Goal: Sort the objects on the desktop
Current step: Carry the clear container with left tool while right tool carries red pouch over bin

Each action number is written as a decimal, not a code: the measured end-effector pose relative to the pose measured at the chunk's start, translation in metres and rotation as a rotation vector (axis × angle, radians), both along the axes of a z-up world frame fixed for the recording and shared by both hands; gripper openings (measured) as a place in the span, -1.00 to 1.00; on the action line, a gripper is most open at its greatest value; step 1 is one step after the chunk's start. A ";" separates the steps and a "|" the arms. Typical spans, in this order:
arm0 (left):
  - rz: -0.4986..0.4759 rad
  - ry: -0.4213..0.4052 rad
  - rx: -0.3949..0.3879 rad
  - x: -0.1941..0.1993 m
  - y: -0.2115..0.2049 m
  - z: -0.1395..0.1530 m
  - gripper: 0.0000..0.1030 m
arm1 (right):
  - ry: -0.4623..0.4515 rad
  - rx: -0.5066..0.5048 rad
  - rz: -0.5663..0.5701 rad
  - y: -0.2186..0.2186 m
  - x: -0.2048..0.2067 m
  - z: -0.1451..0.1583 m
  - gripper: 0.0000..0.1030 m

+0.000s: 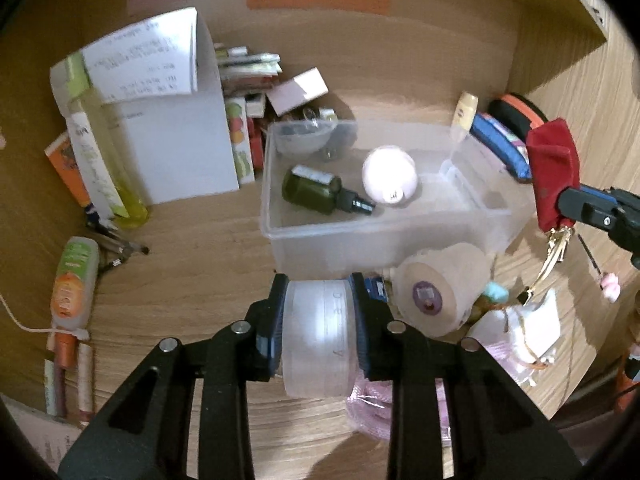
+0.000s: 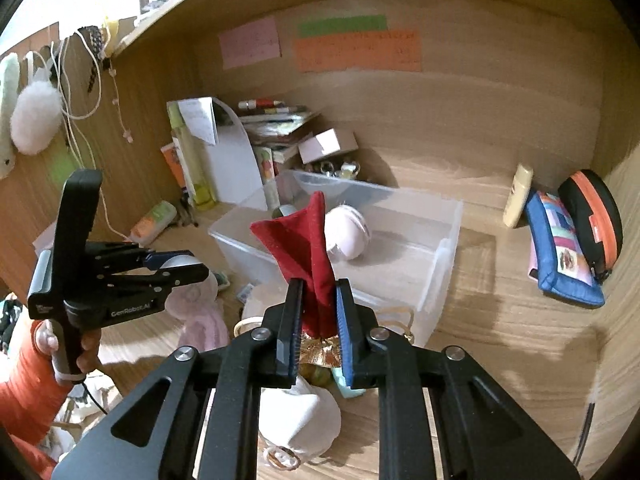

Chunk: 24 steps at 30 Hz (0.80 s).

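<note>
Above the clear bin (image 1: 280, 216), left fingers (image 1: 276, 312) grasping translucent jar (image 1: 318, 340) — right fingers (image 2: 294, 312) clenched on red pouch (image 2: 304, 248)

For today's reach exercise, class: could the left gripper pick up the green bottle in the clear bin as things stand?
Probably not yet. The left gripper is already shut on a translucent jar, so it has no free grip. The green bottle itself lies uncovered in the open-topped clear bin.

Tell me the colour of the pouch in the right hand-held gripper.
Dark red pouch, shown best in the right wrist view.
</note>
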<state>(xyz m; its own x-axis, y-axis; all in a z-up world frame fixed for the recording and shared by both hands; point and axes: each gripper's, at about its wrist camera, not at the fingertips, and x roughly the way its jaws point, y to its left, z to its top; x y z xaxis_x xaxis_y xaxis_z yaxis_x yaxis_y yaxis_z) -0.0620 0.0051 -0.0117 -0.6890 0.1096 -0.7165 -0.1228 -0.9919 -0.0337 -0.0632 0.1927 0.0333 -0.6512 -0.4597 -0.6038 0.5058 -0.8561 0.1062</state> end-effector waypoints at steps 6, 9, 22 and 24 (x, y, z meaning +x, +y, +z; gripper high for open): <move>0.026 0.043 0.000 0.000 -0.002 0.021 -0.43 | 0.017 -0.024 0.004 0.003 -0.003 0.010 -0.73; 0.028 0.065 0.002 -0.003 -0.001 0.033 -0.43 | 0.018 -0.040 0.003 0.005 -0.009 0.016 -0.73; 0.013 0.084 0.022 -0.029 0.007 0.058 -0.43 | 0.046 -0.048 0.003 0.003 -0.036 0.031 -0.73; 0.013 0.087 0.027 -0.034 0.007 0.059 -0.43 | 0.048 -0.054 0.002 0.003 -0.041 0.031 -0.73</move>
